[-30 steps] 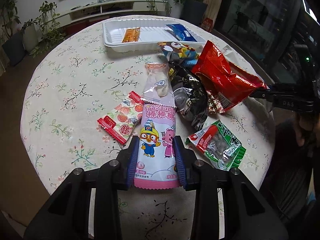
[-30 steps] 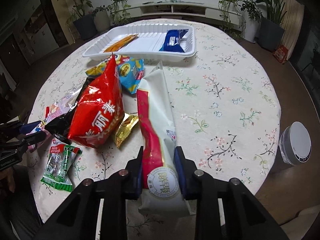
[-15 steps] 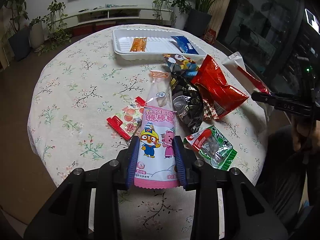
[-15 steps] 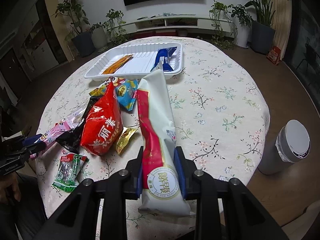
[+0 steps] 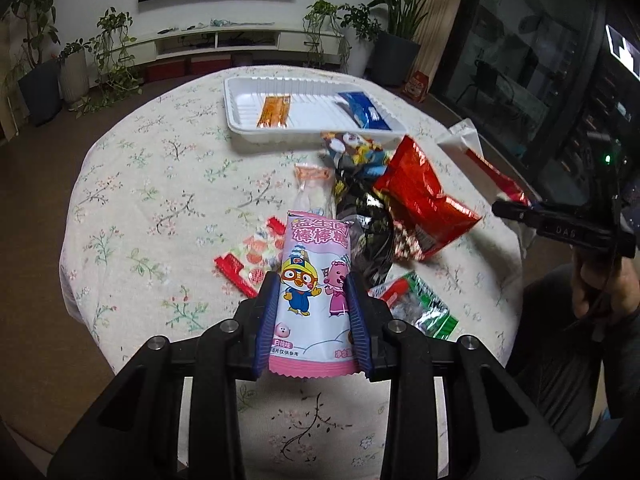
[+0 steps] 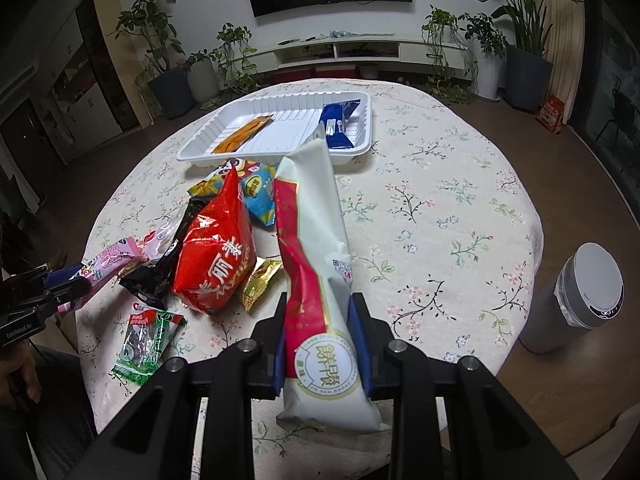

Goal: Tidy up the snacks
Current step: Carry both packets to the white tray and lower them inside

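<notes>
On my left, the left gripper (image 5: 314, 312) was clamped on the lower end of a pink lollipop packet (image 5: 314, 280), its blue pads pressed against both side edges, so the packet's long axis ran straight out along the fingers and pointed up the picture toward the white tray (image 5: 244, 120) at the far side of the round table (image 5: 140, 208). The packet seemed lifted clear of the cloth, though I could not be sure its far tip was free of the clear sweet bag (image 5: 314, 192) behind it. In the tray an orange packet (image 5: 274, 111) lay to the left and a blue packet (image 5: 364, 111) to the right, with bare ribbed floor between them. On my right, the right gripper (image 6: 323, 344) was closed tight on a long white-and-red biscuit pack (image 6: 316, 248), again gripped near its near end with the length aimed forward; its far tip overlapped the tray's near rim (image 6: 280, 156) in that view, just beside the blue packet (image 6: 336, 124). I judged the right hand nearer the tray, and both packs already lined up lengthwise with it, so each needed mostly a forward carry over the loose pile, the red bag (image 6: 216, 248) included.
</notes>
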Motion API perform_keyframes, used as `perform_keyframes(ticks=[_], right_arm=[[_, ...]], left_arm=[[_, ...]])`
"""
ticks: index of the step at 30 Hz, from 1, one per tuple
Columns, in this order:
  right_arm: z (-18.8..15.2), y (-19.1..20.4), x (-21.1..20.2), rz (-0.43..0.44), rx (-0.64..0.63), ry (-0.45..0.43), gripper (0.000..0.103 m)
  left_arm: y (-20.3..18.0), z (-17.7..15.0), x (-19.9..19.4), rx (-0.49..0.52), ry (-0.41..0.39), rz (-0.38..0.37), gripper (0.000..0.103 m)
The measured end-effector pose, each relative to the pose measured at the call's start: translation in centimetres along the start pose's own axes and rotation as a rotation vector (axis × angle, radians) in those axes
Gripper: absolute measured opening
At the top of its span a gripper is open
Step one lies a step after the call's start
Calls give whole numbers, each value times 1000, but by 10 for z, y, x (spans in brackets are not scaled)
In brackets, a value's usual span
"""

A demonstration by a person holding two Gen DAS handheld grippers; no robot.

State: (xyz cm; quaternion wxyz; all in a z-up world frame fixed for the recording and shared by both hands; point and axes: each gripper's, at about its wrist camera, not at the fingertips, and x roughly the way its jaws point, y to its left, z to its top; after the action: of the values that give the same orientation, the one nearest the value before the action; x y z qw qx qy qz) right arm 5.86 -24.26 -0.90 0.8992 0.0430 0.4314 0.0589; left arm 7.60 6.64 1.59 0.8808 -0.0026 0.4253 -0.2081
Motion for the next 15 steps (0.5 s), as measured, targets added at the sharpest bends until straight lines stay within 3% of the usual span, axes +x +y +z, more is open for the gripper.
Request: perform_keyframes(ticks=[7,15], right_arm=[[12,-4,-9,11,16,-32,30],[80,-10,-32,41,19,-133,30]], left_arm=[[7,52,-21,-6,-95,-9,31],[25,156,-25,-2,-208,16,31]])
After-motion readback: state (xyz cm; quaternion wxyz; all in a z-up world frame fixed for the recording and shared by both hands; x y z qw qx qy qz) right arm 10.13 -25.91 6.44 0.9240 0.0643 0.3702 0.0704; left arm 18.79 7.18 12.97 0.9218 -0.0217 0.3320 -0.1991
